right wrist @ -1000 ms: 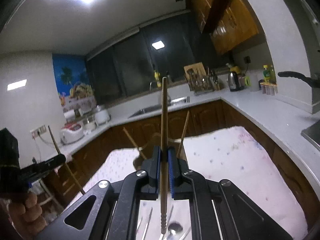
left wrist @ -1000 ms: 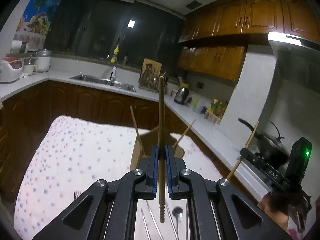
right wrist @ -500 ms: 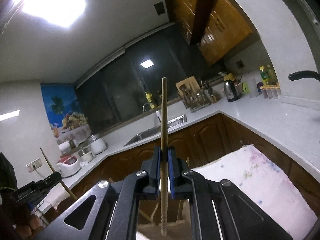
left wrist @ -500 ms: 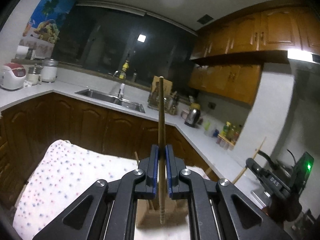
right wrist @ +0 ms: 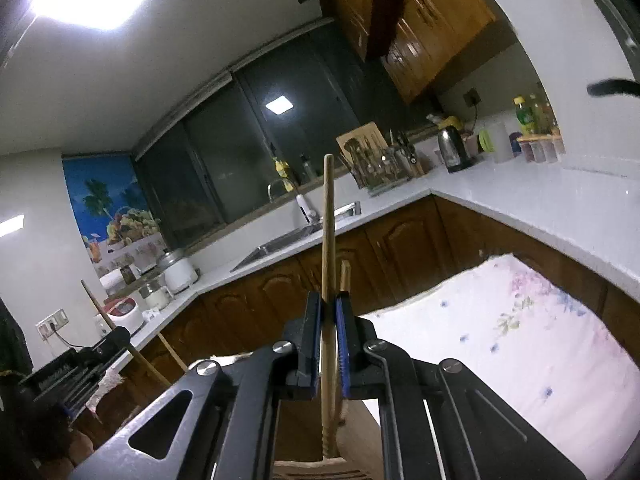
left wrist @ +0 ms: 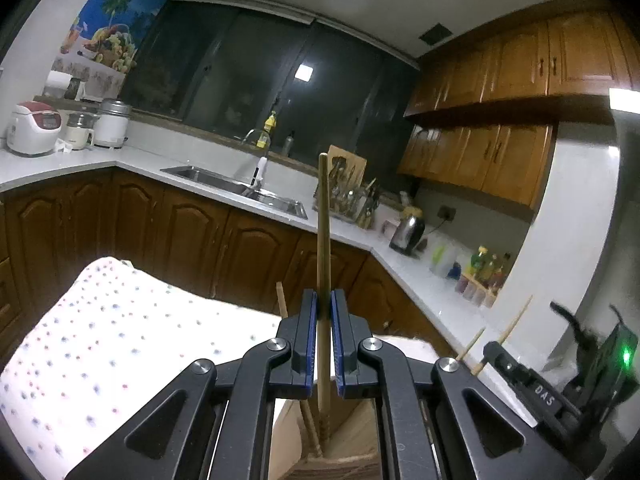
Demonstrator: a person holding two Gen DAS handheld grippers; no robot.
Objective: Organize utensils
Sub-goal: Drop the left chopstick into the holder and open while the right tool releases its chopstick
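Note:
My left gripper is shut on an upright wooden chopstick; its ridged lower tip hangs inside the wooden utensil holder below the jaws. Another chopstick stands in that holder. My right gripper is shut on a second upright wooden chopstick, with its lower tip just above or within the same holder. A chopstick stands behind it. The right gripper shows in the left wrist view, and the left gripper in the right wrist view.
The holder stands on a dotted tablecloth, floral in the right wrist view. Behind runs a white counter with a sink, a utensil rack, a kettle and rice cookers.
Both grippers tilted upward and lowered their chopsticks toward the holder, which now sits right under the jaws. The loose cutlery on the cloth has dropped out of view.

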